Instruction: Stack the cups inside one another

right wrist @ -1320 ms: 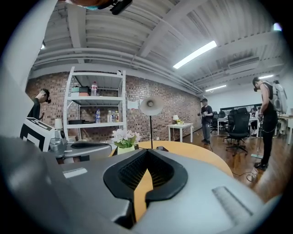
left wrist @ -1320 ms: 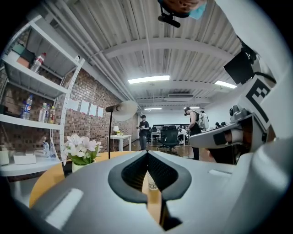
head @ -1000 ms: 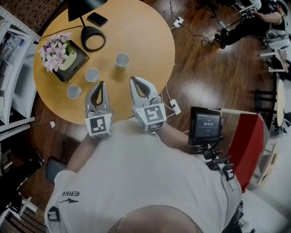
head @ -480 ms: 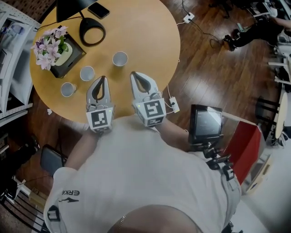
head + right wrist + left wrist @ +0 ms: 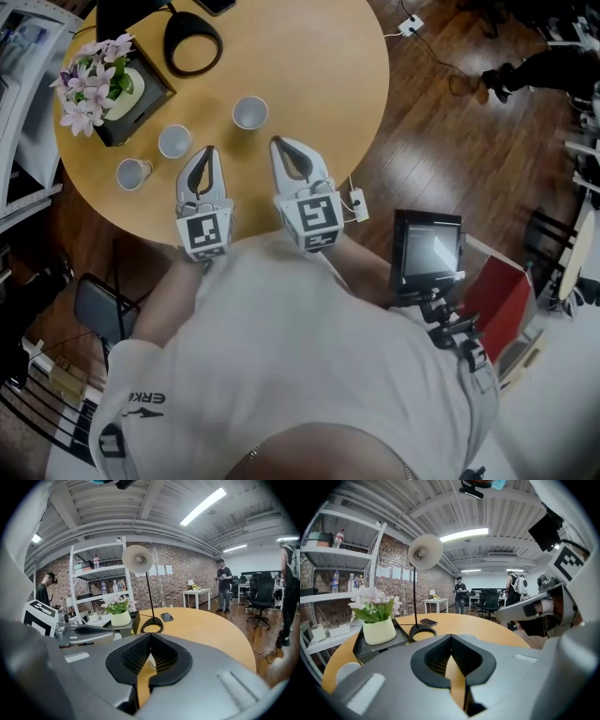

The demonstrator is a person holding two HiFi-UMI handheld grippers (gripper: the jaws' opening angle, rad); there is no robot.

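Wooden and round, the table (image 5: 319,66) carried three white cups, all standing apart, none inside another. The first cup (image 5: 249,112) sat just ahead of the two gripper tips, the second cup (image 5: 174,142) was to its left, and the third cup (image 5: 133,174) was nearest the table's edge.

The left gripper (image 5: 208,150) had its jaws pressed together with nothing between them. Its tip was beside the second cup, with a gap showing between the two. The right gripper (image 5: 278,142) was likewise closed and empty, its tip near the first cup but clear of it.

Each gripper bore a cube with black-and-white square markers, which carried no words. On the person's white shirt (image 5: 281,356), small dark lettering (image 5: 150,397) seemed to read ERKE, though it sat upside down and tiny. Pink flowers (image 5: 89,80) stood beyond the cups.
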